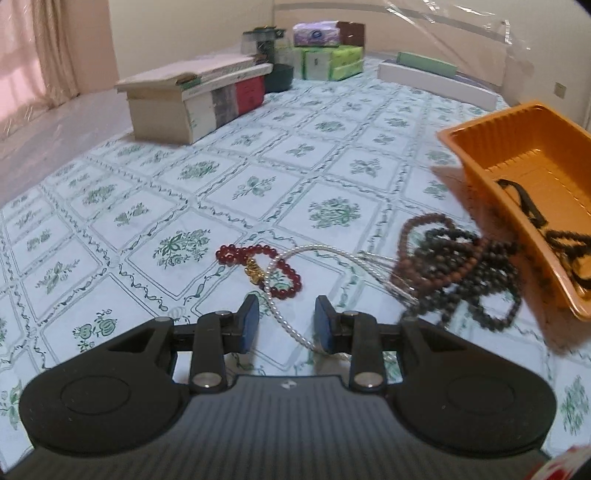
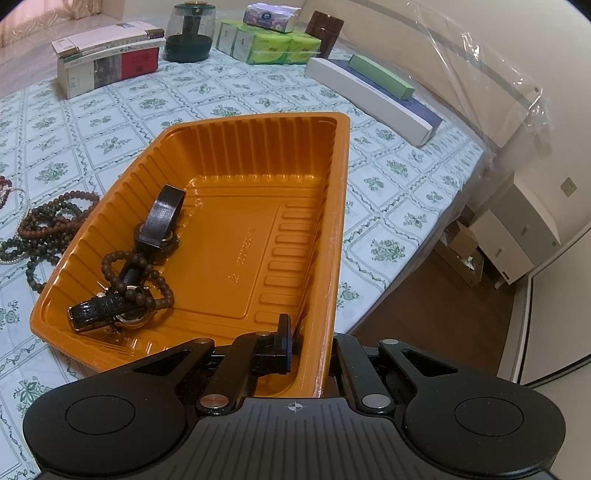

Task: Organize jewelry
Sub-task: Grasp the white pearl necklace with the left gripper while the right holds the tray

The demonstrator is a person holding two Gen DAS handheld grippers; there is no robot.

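My left gripper (image 1: 286,323) is open just above the tablecloth, with a white pearl necklace (image 1: 291,325) running between its fingers. A red bead bracelet with a gold charm (image 1: 258,267) lies just ahead. A heap of brown and dark bead strands (image 1: 454,266) lies to the right beside the orange tray (image 1: 480,147). My right gripper (image 2: 310,341) is shut on the near right wall of the orange tray (image 2: 332,229), one finger inside and one outside. The tray holds two black-strapped watches (image 2: 162,218) and a brown bead bracelet (image 2: 144,280).
At the table's far end stand stacked books (image 1: 195,92), a dark glass jar (image 2: 190,31), green tissue packs (image 2: 266,44) and long flat boxes (image 2: 373,96). The table's right edge drops to a wood floor (image 2: 436,314) with a white cabinet.
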